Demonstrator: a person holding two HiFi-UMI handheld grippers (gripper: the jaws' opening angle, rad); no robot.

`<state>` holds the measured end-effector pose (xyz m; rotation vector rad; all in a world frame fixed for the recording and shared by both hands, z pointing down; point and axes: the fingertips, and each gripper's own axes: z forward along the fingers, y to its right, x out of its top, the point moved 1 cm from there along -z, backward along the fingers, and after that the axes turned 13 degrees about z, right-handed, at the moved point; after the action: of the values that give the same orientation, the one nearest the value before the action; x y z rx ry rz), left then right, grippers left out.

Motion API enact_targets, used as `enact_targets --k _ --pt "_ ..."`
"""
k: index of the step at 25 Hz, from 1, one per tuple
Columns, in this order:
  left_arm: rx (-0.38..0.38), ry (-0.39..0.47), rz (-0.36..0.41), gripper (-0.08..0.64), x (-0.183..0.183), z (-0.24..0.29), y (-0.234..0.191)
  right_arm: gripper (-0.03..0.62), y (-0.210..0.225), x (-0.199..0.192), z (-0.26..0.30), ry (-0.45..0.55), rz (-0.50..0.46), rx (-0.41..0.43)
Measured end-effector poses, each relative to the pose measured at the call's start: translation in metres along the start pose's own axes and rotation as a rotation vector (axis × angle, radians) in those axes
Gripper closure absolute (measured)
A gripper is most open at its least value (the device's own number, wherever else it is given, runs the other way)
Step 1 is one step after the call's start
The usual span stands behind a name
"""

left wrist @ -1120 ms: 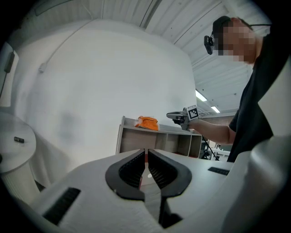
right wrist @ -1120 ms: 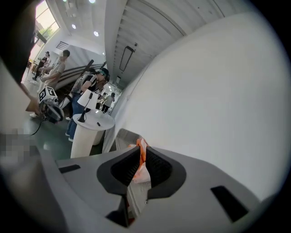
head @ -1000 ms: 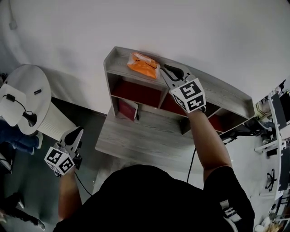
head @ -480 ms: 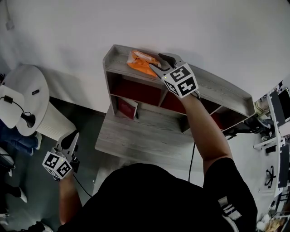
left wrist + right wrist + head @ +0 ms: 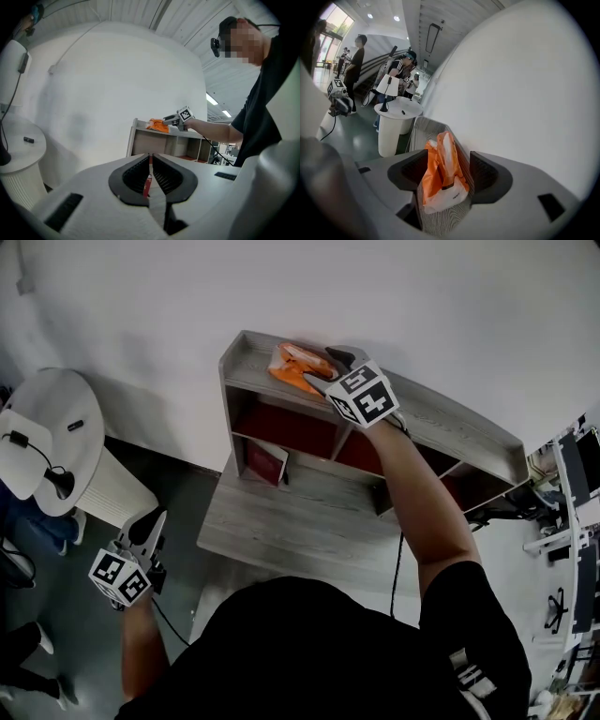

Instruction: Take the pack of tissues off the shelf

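- The pack of tissues [image 5: 298, 367] lies on the top board of the shelf [image 5: 459, 435]. It is near the shelf's left end as the head view shows it, close to the wall behind the shelf.
- The right tongs [image 5: 326, 368] are found at that same end of the shelf, and their jaws have just been opening. They are seen spread wide, with the orange pack standing between the pads and not pinched by them.
- The left tongs [image 5: 150, 524] are held low, well apart from the shelf and off its left end. Their jaws are pressed together, and no part in the task appears to be taken by them.
- The approach is judged complete, as the pack is bracketed by the right jaws. Nothing has been lifted, since the pack is seen resting on the shelf's board.
- By this judgement, two steps are left. The right jaws are to be closed on the pack, and the pack is then to be raised clear of the shelf and carried away from it.
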<state>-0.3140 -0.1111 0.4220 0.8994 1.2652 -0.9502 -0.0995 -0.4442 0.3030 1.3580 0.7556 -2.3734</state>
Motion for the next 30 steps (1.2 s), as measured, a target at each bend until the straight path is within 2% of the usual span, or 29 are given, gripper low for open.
enact_targets --k 5,16,17,19,21,30 --pt "-0.013 0.004 0.002 0.525 -0.002 0.012 0.002 0.321 0.007 -0.013 0.011 -0.059 -0.026 -0.008" --pt "-0.050 0.017 0.015 0.525 0.006 0.021 0.007 0.321 0.011 -0.024 0.027 -0.150 -0.003 -0.018" --pt "-0.053 0.020 0.016 0.525 0.007 0.021 0.008 0.340 0.011 -0.026 0.028 -0.167 -0.009 -0.021" --pt "-0.059 0.027 0.017 0.525 0.008 0.023 0.008 0.503 0.010 -0.030 0.028 -0.192 -0.025 -0.029" --pt "-0.067 0.032 0.020 0.525 0.007 0.024 0.007 0.552 0.009 -0.030 0.027 -0.200 -0.038 -0.037" --pt "-0.073 0.043 -0.004 0.525 0.007 0.022 0.005 0.561 0.009 -0.024 0.017 -0.197 -0.055 -0.060"
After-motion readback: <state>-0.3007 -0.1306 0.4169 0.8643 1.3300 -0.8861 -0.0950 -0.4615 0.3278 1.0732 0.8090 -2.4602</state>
